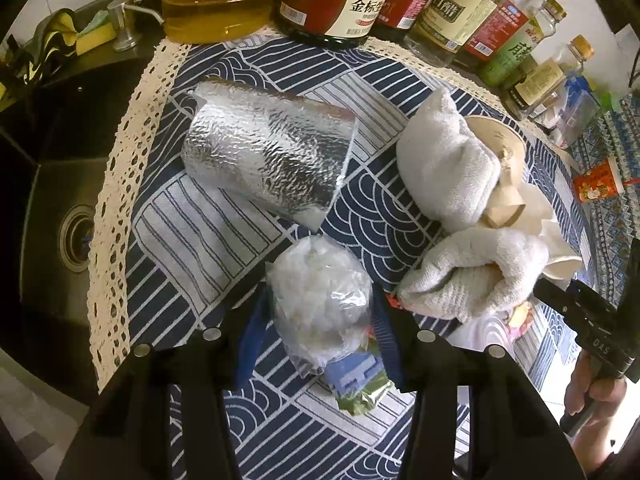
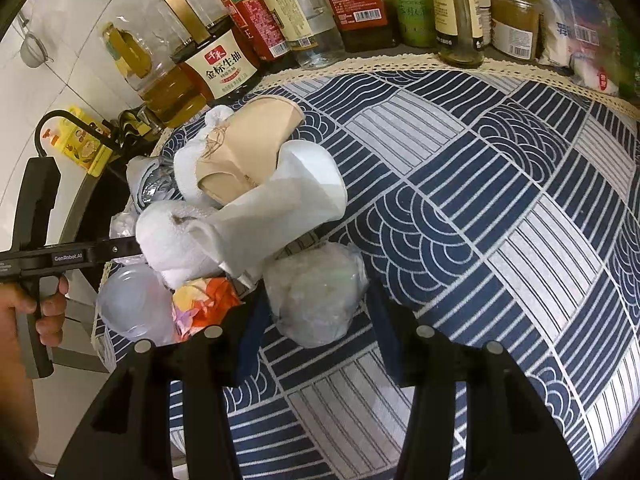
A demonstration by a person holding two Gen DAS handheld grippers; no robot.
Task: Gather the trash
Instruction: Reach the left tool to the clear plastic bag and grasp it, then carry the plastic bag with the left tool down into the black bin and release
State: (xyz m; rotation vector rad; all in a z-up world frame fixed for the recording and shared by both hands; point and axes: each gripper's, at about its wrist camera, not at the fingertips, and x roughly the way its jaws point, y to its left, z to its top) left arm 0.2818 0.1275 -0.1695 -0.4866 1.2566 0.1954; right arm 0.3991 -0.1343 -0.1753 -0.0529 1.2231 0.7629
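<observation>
Trash bundle (image 1: 320, 300) pinched, lace edge (image 1: 116, 168) near.

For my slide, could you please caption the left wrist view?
Left gripper clamps a clear plastic wad beside a foil roll.

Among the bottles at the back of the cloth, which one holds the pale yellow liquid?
The big clear oil jug at the left end of the row, nearest the sink. The soy bottle beside it is dark, with a label.
</observation>
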